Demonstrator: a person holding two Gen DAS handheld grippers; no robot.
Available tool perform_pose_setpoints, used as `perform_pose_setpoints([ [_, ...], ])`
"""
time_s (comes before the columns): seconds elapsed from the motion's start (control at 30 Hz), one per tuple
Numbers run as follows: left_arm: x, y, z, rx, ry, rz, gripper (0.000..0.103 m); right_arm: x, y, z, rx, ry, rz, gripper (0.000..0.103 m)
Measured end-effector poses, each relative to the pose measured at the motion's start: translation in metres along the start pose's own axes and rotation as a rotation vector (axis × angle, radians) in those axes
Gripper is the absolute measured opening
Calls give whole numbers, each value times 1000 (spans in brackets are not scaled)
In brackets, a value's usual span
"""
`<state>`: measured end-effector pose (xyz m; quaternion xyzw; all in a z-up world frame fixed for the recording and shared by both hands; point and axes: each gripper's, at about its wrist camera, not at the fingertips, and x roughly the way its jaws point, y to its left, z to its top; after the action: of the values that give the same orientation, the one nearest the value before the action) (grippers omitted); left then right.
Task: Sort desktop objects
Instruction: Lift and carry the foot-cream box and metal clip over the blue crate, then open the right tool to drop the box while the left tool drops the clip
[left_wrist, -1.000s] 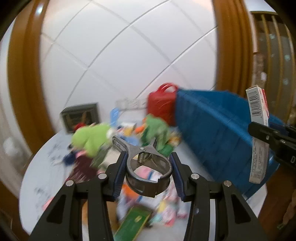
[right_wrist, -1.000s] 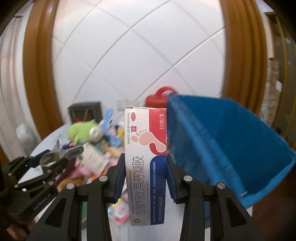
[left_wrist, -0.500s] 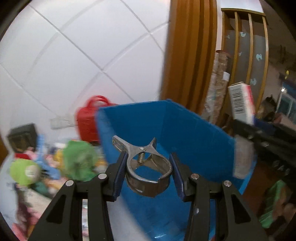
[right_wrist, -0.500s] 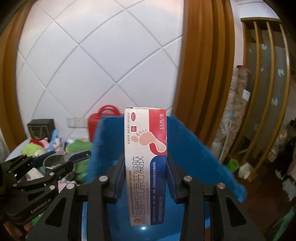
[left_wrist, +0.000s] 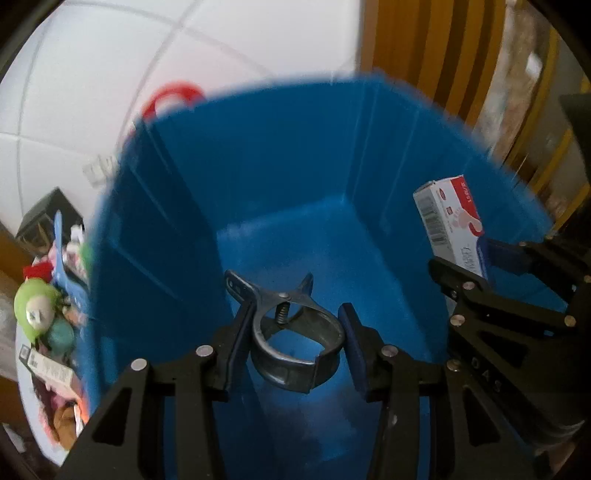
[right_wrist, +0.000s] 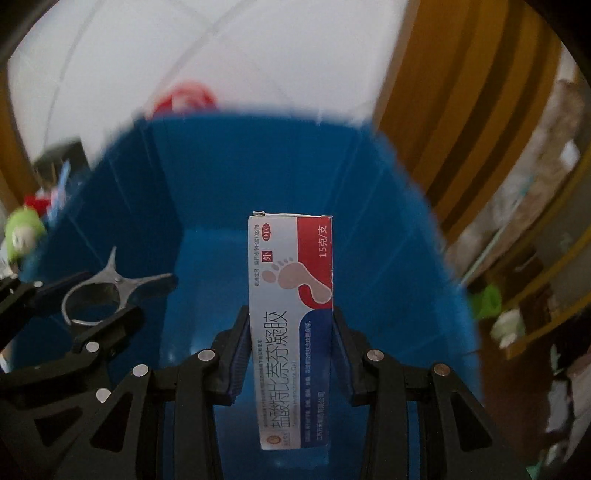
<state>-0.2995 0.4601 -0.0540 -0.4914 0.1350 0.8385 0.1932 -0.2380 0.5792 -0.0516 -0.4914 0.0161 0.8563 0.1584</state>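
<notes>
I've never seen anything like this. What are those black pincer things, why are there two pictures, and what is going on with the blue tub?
The black pincers are hand-held grippers: a person carries one in each hand, and each has a wide-angle camera looking along its two fingers. So each picture is one gripper's own view.

In the left gripper's view, its blue pads clamp a metal spring clip. In the right gripper's view, it is closed on a white, red and blue medicine box with a footprint on it. Each gripper also shows at the edge of the other's picture.

Both point down into a blue bin whose visible floor looks bare. To the left lies a heap of toys and packets, including a green plush. A red container stands behind the bin.
</notes>
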Motion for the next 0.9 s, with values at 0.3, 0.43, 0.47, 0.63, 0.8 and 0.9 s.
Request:
perform_pose_setpoints([
  [0.3,34,-17,-20,112,118,46,45,63,11,-29,-113,220,-66,39],
  [0.43,38,-26,-19,126,141,61,45,57,11,-34,-154,222,-96,39],
  [0.47,42,-26,-20,124,160,55,45,58,10,-37,-158,231,-101,39],
  [0.63,53,-31,-24,129,224,55,48,68,-2,-42,-176,299,-89,39],
  [0.8,60,-30,-23,130,246,56,63,70,-6,-49,-218,339,-96,39],
  [0.9,57,-31,-23,139,228,54,67,65,-12,-47,-200,329,-91,41],
])
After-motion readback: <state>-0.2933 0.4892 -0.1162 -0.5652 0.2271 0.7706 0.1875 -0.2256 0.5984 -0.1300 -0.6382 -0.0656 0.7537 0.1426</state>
